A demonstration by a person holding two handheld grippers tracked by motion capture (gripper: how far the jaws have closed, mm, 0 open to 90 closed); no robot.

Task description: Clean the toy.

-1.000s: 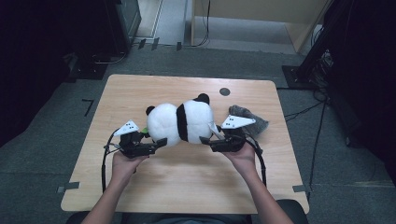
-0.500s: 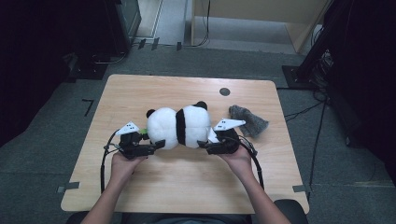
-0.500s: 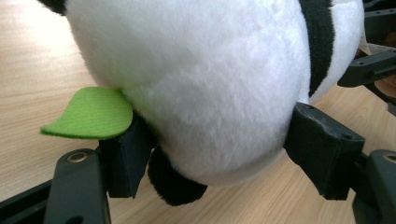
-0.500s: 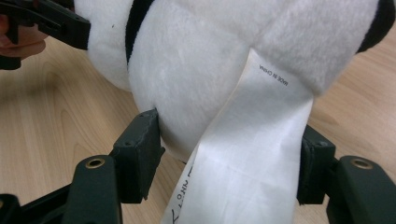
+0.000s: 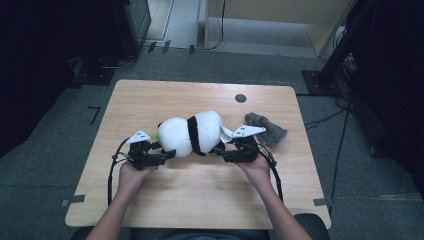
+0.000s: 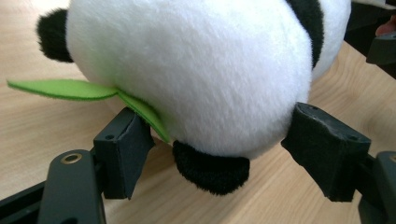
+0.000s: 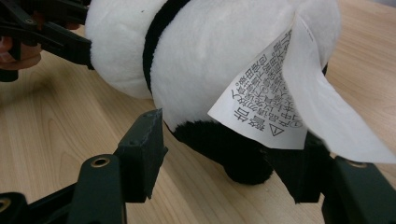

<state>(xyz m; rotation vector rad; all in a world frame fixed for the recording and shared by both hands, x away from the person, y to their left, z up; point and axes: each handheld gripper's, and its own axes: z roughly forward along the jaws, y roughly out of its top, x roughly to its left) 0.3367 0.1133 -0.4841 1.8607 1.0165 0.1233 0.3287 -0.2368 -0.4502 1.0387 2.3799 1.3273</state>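
The wooden table carries a plush panda, lying on its side a little past the middle toward the person, its long axis running from nine o'clock to three o'clock. A black band circles its white body.

At about two o'clock from the panda, close by, a grey cloth lies crumpled on the table.

The left tongs meet the panda's nine o'clock end. In the left gripper view the two jaws stand either side of the rounded white fur, near it or just touching, and have just been opening; I cannot tell whether they press.

The right tongs meet the three o'clock end. In the right gripper view the jaws flank a black foot and have just been closing; one stands off the fur, the other is hidden, so the grip cannot be told.

A printed white label hangs from the panda's rear.

A green felt leaf sticks out beside the left tongs.

A dark round hole sits at twelve o'clock.
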